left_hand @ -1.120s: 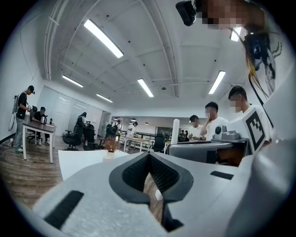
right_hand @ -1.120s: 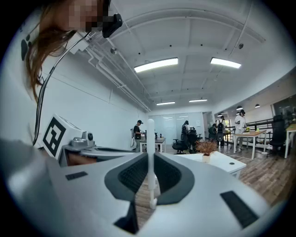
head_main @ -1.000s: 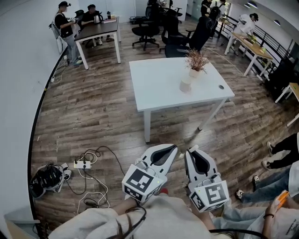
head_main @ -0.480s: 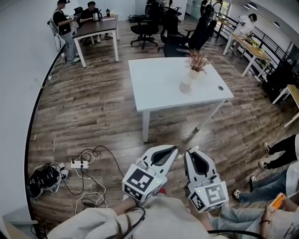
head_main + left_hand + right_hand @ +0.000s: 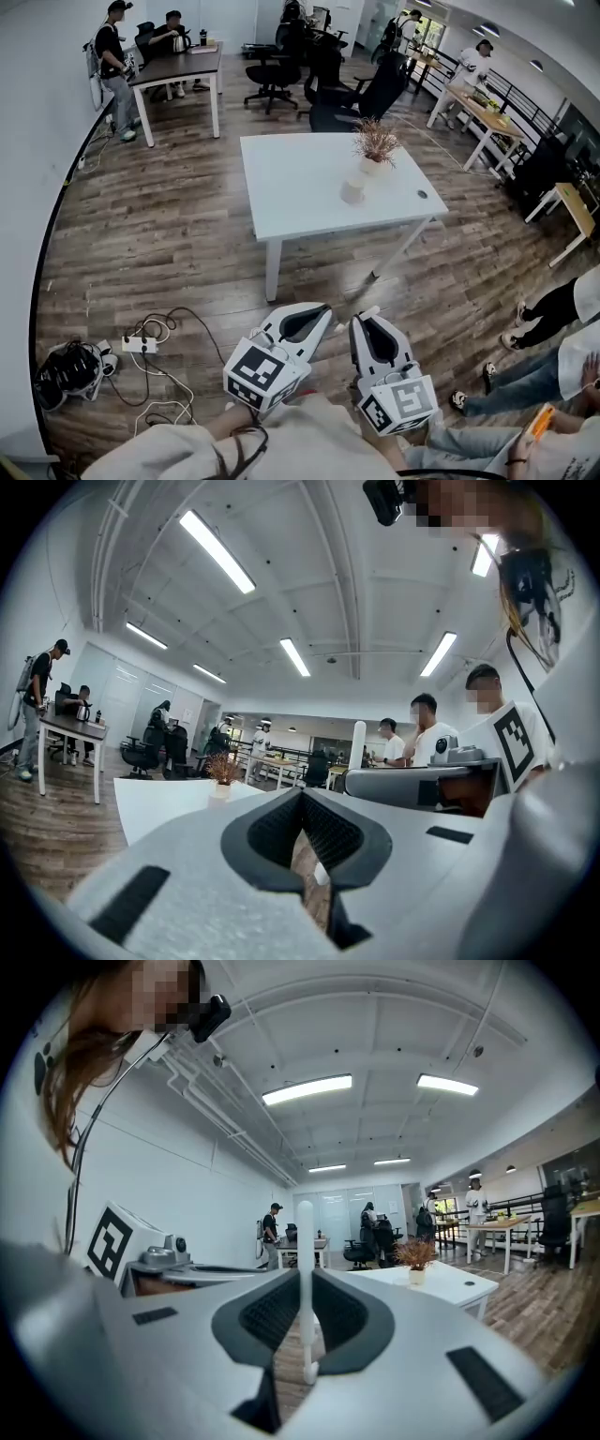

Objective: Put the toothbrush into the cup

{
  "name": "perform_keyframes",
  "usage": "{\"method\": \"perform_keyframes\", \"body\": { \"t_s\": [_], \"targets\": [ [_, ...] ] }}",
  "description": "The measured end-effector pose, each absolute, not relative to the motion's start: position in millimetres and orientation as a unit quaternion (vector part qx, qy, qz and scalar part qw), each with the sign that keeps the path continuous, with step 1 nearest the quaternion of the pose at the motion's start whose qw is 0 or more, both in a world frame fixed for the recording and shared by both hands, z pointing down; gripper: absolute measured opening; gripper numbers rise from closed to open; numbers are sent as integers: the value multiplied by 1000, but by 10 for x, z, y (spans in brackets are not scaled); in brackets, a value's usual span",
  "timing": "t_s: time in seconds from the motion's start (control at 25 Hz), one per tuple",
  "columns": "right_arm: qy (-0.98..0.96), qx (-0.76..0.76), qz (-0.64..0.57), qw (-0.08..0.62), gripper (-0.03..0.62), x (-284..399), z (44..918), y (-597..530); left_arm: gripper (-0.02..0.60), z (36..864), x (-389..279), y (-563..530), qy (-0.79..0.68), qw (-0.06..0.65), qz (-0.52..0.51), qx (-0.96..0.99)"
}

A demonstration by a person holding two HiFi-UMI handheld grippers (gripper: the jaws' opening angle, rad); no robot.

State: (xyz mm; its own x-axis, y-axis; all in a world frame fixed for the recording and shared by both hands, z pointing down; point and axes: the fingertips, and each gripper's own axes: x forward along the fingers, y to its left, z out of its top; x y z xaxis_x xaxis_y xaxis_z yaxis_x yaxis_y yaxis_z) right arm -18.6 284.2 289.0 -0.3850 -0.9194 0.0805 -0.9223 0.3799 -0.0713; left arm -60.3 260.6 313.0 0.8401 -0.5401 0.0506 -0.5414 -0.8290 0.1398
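So the big thing here is the wooden floor [image 5: 169, 234], with a white table [image 5: 309, 202] standing in the middle of it. Both grippers hang over the floor on the near side of the table, side by side and well short of its near edge.

The left gripper [image 5: 302, 803] has its jaws brought together with nothing between them, you just see floor through the gap in the pads. The right gripper [image 5: 305, 1283] is clamped on the toothbrush [image 5: 305, 1241], a plain white one standing upright between the pads and poking up above the jaws.

On the table there's a potted dried plant [image 5: 376, 146] toward the right edge. The cup [image 5: 353, 190] sits just beside the pot on its near side, can't tell if they touch. The toothbrush is well apart from the cup. There's also a small dark thing [image 5: 422, 195] near the table's right near corner, too tiny to make out.

A power strip [image 5: 138, 345] with tangled cables lies on the floor off to the left.
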Motion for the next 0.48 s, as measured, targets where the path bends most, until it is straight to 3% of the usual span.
{"method": "perform_keyframes", "body": {
  "t_s": [0.48],
  "targets": [
    [-827, 560, 48, 10, 51, 13, 2937, 2492, 3, 3217, -430, 2269, -277, 82, 6, 957]
  ]
}}
